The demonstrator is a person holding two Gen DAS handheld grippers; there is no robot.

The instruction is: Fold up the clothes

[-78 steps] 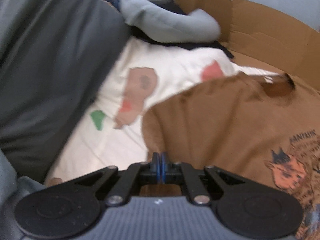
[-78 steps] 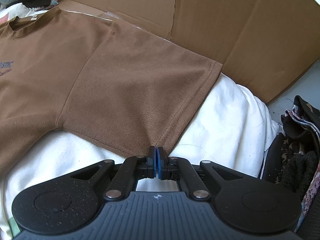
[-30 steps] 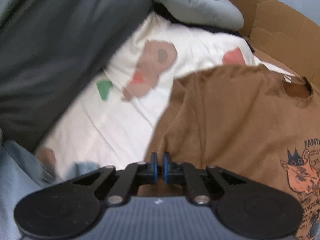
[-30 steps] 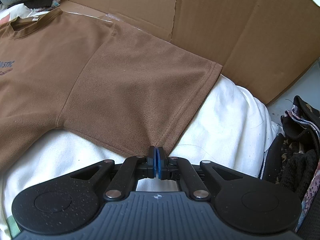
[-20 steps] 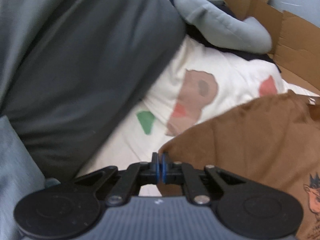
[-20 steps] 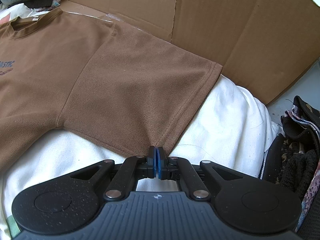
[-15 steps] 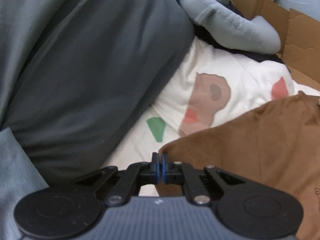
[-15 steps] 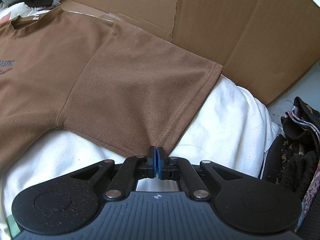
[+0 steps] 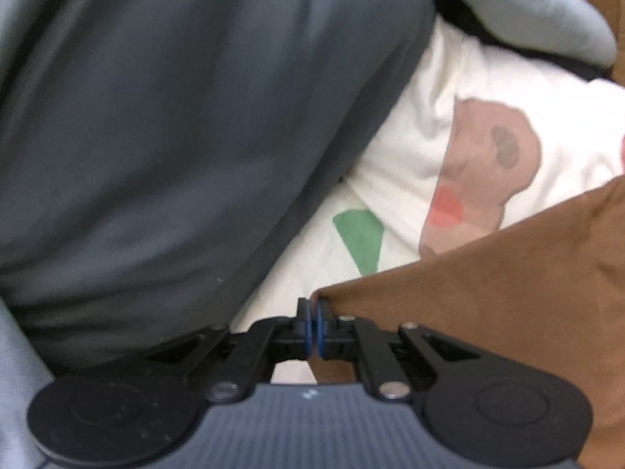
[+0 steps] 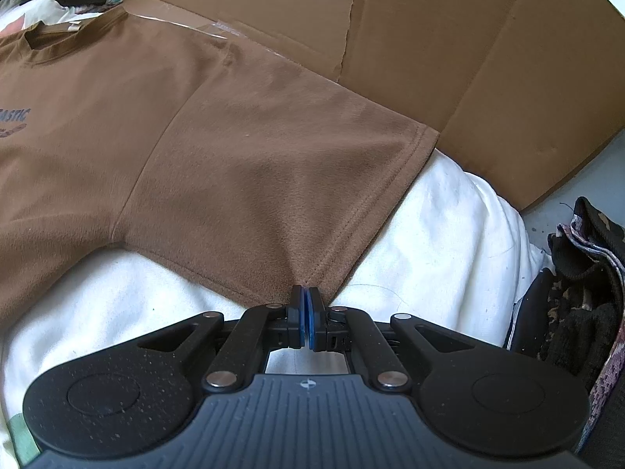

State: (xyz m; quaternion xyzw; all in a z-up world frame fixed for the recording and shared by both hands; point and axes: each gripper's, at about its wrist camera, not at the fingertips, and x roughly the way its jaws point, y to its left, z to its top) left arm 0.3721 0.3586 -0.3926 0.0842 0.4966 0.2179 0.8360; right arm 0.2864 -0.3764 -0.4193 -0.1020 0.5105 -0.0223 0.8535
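Evidently you pinch the brown T-shirt (image 10: 242,164) at both sleeves to spread it flat on the white sheet (image 10: 449,234); your right gripper (image 10: 306,305) clamps its sleeve hem; your left gripper (image 9: 313,312) clamps a taut corner

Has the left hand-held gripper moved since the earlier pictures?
Yes. The left hand-held gripper, shut on the brown T-shirt, has pulled it leftward across the printed sheet.
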